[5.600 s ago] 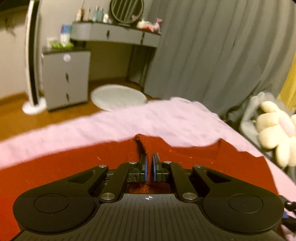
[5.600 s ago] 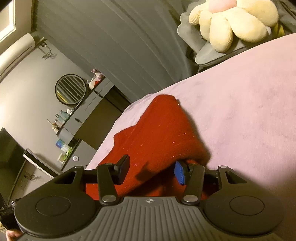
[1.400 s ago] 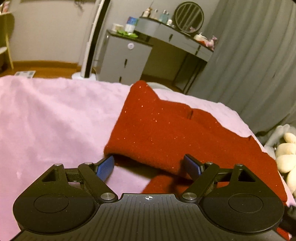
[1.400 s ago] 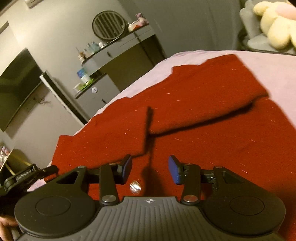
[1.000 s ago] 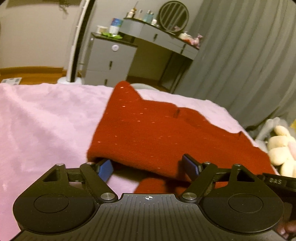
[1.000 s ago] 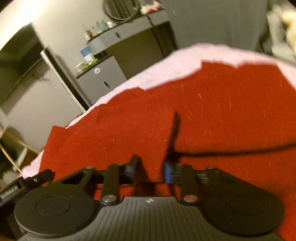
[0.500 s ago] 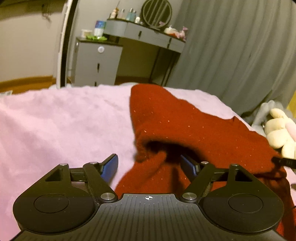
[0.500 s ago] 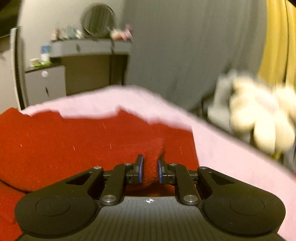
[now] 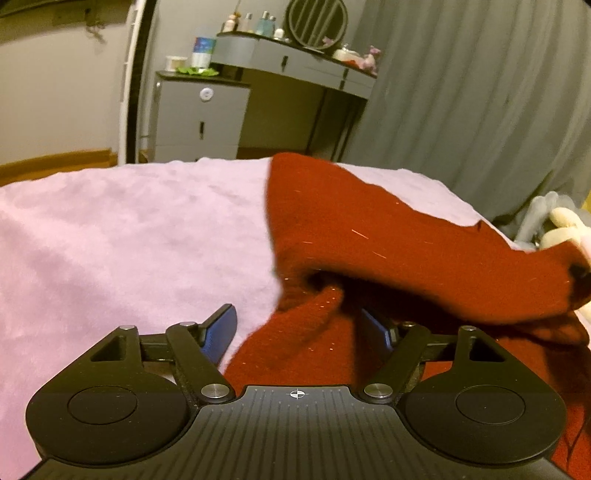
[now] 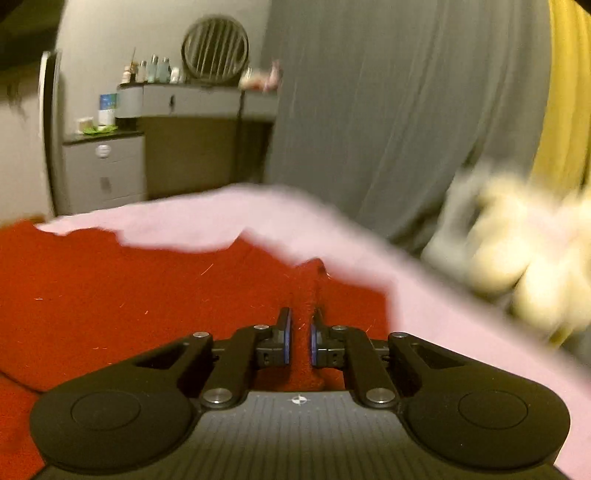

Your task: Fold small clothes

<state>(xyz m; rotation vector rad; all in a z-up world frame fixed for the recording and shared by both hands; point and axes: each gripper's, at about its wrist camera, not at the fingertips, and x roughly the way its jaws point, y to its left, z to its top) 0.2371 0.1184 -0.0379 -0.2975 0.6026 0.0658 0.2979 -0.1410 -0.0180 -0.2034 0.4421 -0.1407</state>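
Observation:
A red knit garment (image 9: 369, 236) lies on a pink blanket (image 9: 129, 240), with its upper layer lifted and folded over. My left gripper (image 9: 301, 326) is open; a bunched fold of the red cloth sits between its blue-padded fingers (image 9: 221, 326). My right gripper (image 10: 299, 341) is shut on a raised edge of the red garment (image 10: 147, 291), near its right side. The right wrist view is motion-blurred.
A grey dresser (image 9: 199, 122) and vanity with a round mirror (image 9: 316, 22) stand beyond the bed. Grey curtains (image 9: 461, 110) hang at the right. A cream flower-shaped plush (image 10: 517, 251) sits off the bed's right edge.
My right gripper has closed on an edge of the red garment and is lifting it. The garment's upper layer has risen and bunched between my open left fingers.

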